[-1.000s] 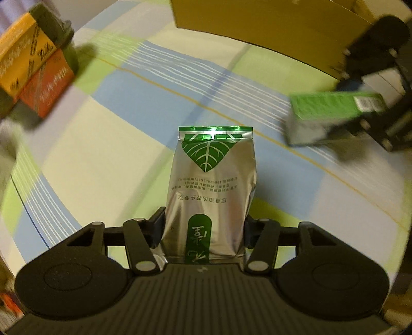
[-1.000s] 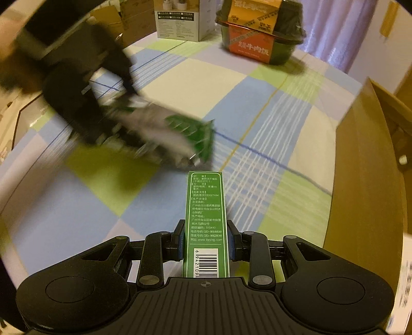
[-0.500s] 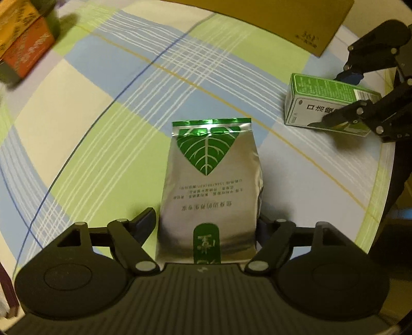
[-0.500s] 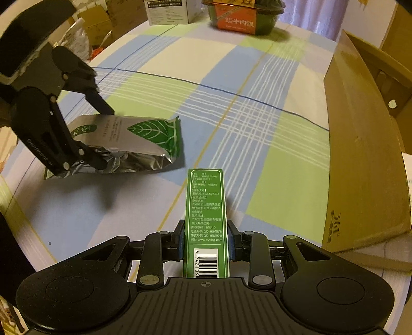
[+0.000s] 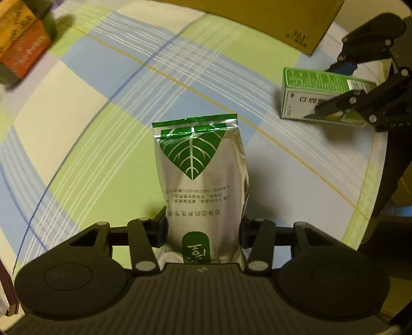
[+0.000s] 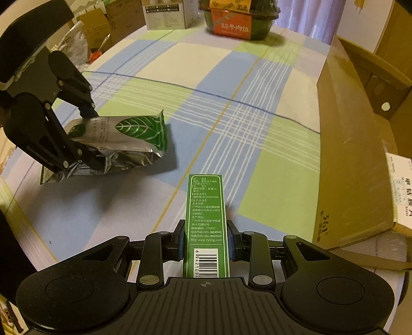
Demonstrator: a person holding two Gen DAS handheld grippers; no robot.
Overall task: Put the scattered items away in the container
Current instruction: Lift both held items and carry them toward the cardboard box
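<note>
A silver foil bag (image 5: 203,180) with a green leaf print sticks out ahead of my left gripper (image 5: 203,229), which is shut on its lower end. From the right wrist view the same bag (image 6: 123,136) hangs tilted just over the cloth in the left gripper (image 6: 95,137). A narrow green box (image 6: 206,214) with a barcode is clamped upright in my right gripper (image 6: 206,242). From the left wrist view that green box (image 5: 316,95) and the right gripper (image 5: 332,87) are at the right. The brown cardboard container (image 6: 355,154) stands to the right of the box.
An orange and green food bowl (image 6: 239,20) and a white carton (image 6: 167,13) sit at the table's far end. A white packet (image 6: 401,190) lies by the container's near corner. The checked tablecloth (image 5: 90,154) ends at the table edge (image 5: 373,167).
Half a second ago the left fingers stood apart around the bag lying on the cloth; they have closed on it and its far end has risen. The right gripper still holds the green box.
</note>
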